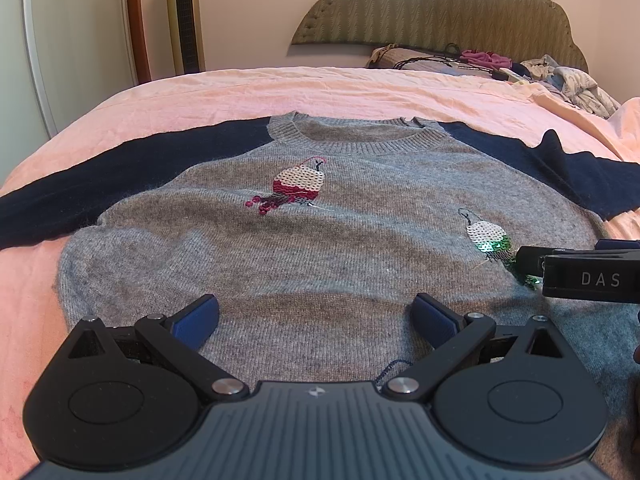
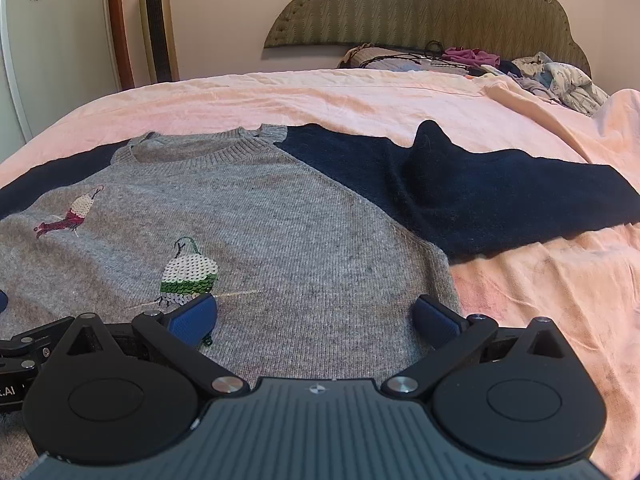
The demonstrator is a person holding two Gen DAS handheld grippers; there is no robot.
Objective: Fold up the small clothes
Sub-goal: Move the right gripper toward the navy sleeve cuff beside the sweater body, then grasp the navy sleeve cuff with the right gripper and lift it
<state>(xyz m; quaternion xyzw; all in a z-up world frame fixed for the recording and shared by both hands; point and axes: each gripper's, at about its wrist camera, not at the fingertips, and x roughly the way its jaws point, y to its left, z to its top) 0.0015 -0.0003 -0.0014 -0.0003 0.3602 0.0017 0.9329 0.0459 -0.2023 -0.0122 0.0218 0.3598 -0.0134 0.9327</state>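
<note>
Currently the sweater (image 1: 320, 248) lies flat, face up on the bed (image 1: 280, 88), sleeves spread, unfolded. Left claw (image 1: 316, 316) and right claw (image 2: 316, 316) hover released; all folds remain.

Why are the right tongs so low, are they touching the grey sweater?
Cannot tell. In the right wrist view the open right tongs sit over the sweater, but no gap or contact shows.

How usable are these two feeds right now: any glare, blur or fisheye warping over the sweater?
Left wrist view: sharp, warm even light, the sweater readable; green sequins glint; bed edge bows from fisheye, corners vignetted. Right wrist view: equally sharp, navy sleeve too dark for knit detail, headboard curved by the lens.
</note>
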